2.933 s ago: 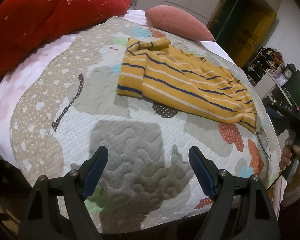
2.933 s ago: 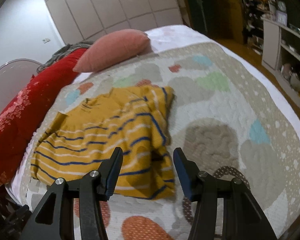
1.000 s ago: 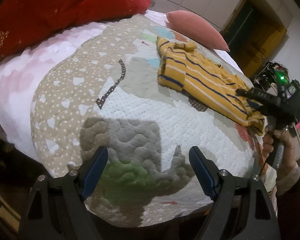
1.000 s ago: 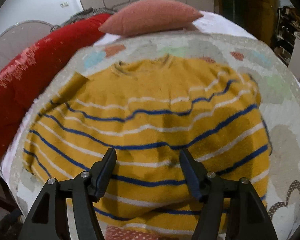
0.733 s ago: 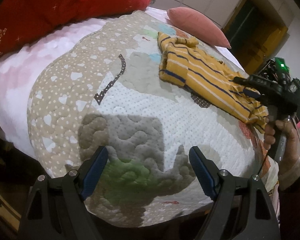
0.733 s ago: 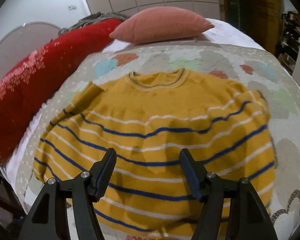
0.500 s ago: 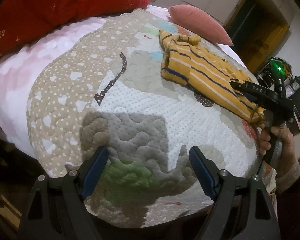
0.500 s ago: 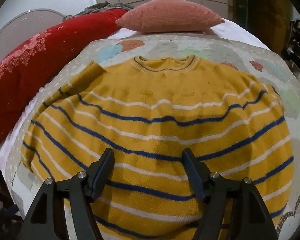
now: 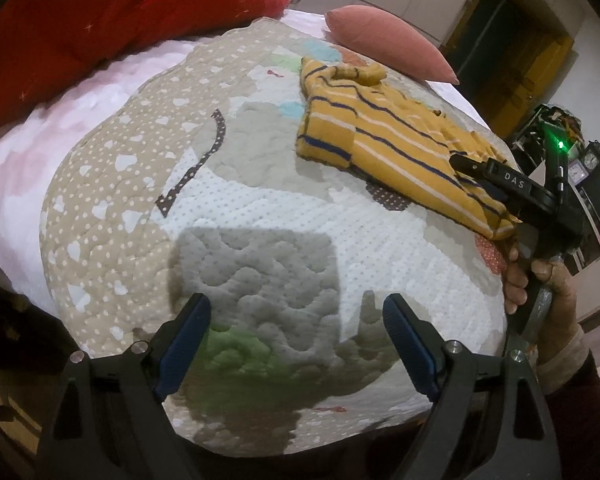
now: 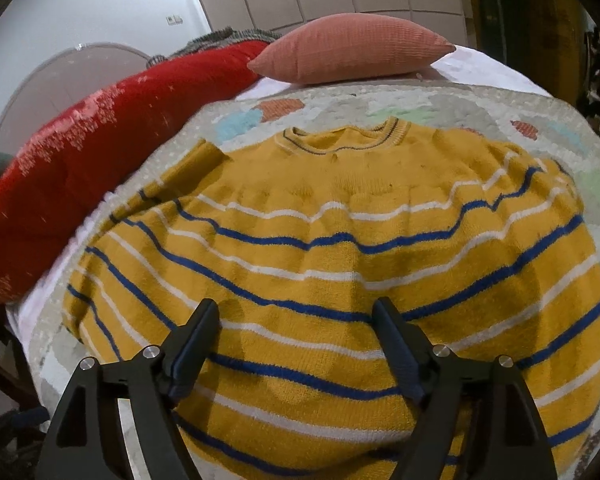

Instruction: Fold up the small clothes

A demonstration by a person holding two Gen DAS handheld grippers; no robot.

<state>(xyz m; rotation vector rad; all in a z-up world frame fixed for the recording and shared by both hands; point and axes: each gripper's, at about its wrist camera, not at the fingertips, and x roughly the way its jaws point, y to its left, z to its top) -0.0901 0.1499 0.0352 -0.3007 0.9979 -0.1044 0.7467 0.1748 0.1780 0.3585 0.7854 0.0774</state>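
Note:
A small yellow sweater [image 10: 340, 240] with blue and white stripes lies on the patchwork quilt [image 9: 260, 220], sleeves folded in, collar toward the pillows. In the left wrist view the sweater [image 9: 380, 140] lies far across the bed. My right gripper [image 10: 296, 336] is open and hovers just over the sweater's lower half, near its hem; it also shows in the left wrist view [image 9: 468, 168]. My left gripper [image 9: 296, 328] is open and empty over the quilt's near edge, well away from the sweater.
A big red cushion [image 9: 100, 20] and a pink pillow [image 10: 352, 48] lie at the head of the bed. A doorway [image 9: 512, 48] and shelves [image 9: 572, 152] stand beyond the bed on the right.
My right gripper has come in low over the sweater's lower half and the sweater now fills its view. My left gripper has stayed over the quilt's near edge.

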